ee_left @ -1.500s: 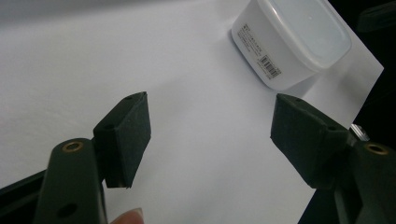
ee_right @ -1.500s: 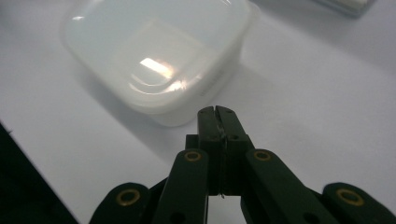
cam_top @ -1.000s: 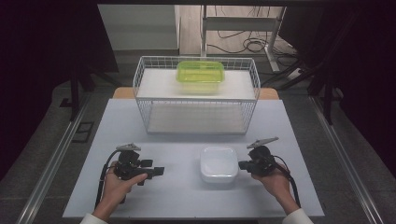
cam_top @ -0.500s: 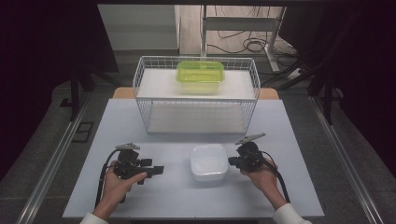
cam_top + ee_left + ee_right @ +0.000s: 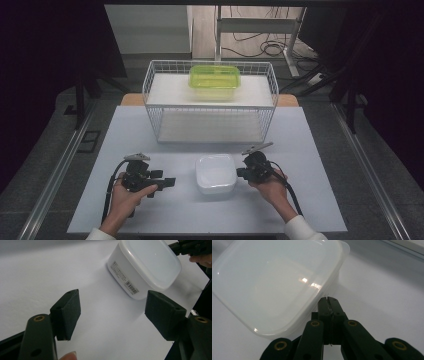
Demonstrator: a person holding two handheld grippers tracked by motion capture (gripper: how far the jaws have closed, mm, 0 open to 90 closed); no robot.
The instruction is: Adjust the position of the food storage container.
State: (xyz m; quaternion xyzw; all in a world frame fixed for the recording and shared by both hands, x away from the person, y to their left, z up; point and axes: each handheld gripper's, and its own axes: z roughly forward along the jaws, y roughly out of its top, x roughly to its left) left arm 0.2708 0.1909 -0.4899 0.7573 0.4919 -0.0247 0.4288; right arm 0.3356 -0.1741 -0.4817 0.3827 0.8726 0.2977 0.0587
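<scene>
- High view: the right gripper (image 5: 243, 173), jaws pressed together, has pushed the white box (image 5: 216, 173) left across the table (image 5: 310, 150) since the earlier frames.
- Left gripper (image 5: 167, 183), jaws wide, stays put, left of the box.
- Box: translucent, lidded, rounded corners, near centre.

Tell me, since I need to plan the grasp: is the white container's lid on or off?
On. The white container sits upright with its lid seated flush across the top.
</scene>
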